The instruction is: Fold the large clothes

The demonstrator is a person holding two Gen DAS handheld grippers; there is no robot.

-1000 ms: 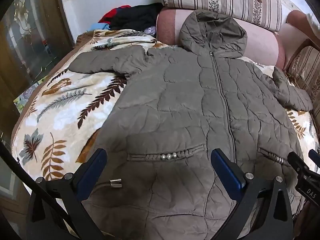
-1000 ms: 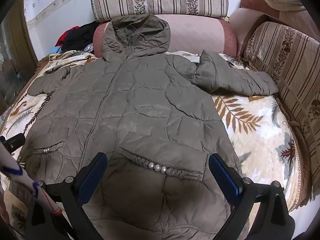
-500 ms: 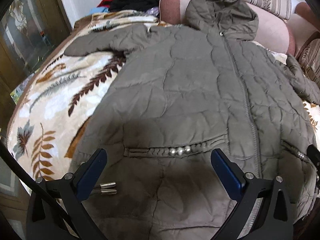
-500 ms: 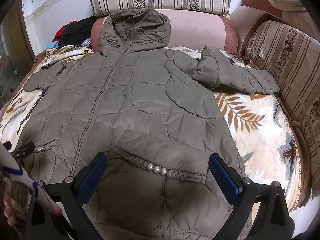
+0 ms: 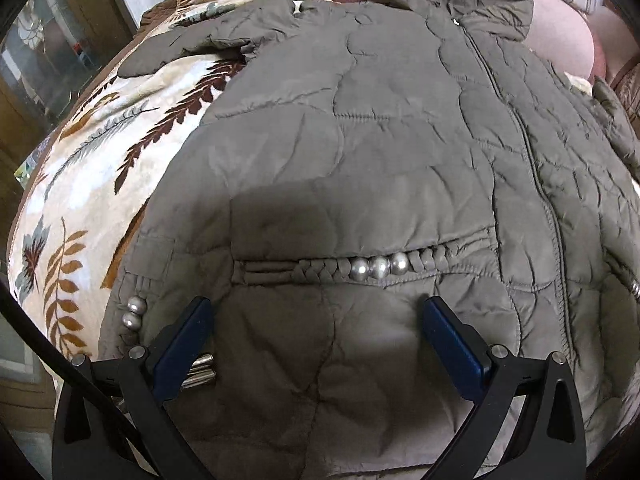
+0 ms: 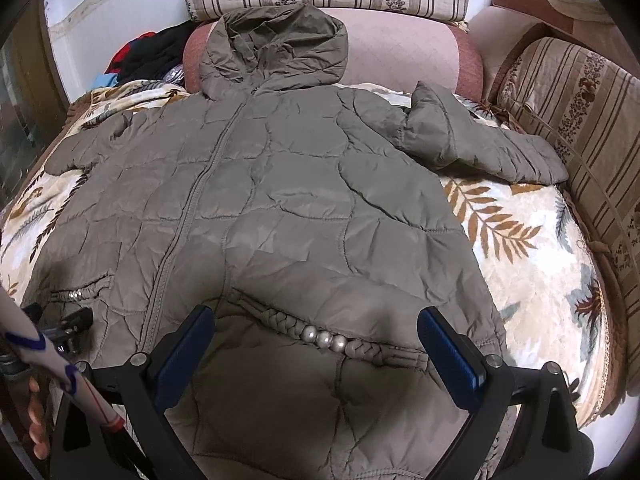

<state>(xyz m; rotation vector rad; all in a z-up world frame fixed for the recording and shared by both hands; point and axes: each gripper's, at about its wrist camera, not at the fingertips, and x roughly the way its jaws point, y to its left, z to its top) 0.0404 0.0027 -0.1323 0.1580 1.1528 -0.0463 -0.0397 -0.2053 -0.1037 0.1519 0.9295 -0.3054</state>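
We see both tongs wide open, holding nothing: left tongs [image 5: 316,320] over the jacket's [image 6: 280,208] lower left front by the beaded pocket [image 5: 376,266], right tongs [image 6: 316,328] over the right pocket [image 6: 324,338]; contact w/ fabric unclear. Jacket lies flat, zip up, on leaf blanket [image 6: 532,248]; long axis runs away from tongs, hood [image 6: 276,48] far end, hem nearest. Sleeves out to the sides.

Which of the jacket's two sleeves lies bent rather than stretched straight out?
The sleeve toward the striped cushion: it kinks at the elbow. The other sleeve runs out nearly straight over the leaf-print blanket.
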